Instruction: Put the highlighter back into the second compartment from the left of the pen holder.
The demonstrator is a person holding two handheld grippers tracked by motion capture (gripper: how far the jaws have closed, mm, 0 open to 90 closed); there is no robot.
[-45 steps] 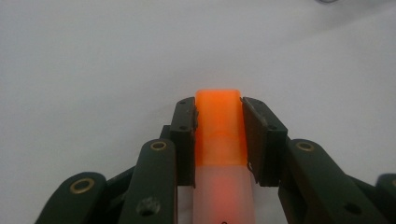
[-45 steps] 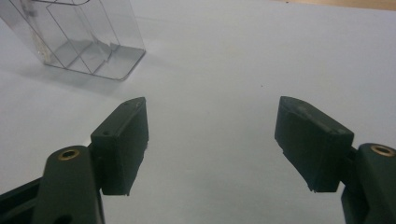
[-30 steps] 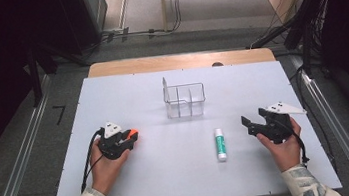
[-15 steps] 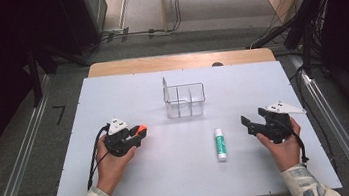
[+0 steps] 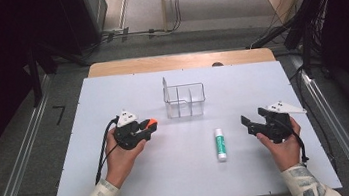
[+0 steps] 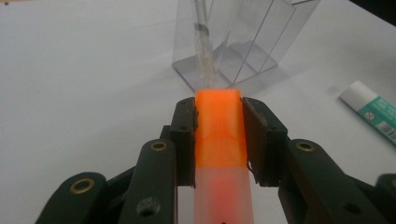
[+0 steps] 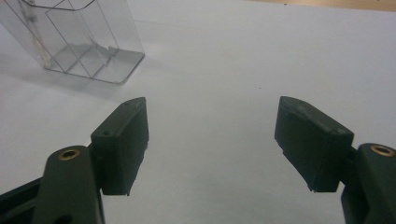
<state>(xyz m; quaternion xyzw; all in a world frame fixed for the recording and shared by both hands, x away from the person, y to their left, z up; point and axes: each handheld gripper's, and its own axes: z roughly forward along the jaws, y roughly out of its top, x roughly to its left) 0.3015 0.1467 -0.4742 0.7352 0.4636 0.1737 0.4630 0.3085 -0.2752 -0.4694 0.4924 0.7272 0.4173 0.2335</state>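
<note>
My left fingers (image 6: 218,135) clamp the orange marker (image 6: 218,126) by its cap, the clear organizer (image 6: 243,42) at twelve o'clock. It looks light, stiff and slick; gripping the barrel seems safer. My right fingers (image 7: 212,144) gape wide, empty.

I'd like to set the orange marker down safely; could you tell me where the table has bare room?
Bare: table left of the clear organizer, and the near edge between both hands. Tighter: between organizer and glue stick.
</note>
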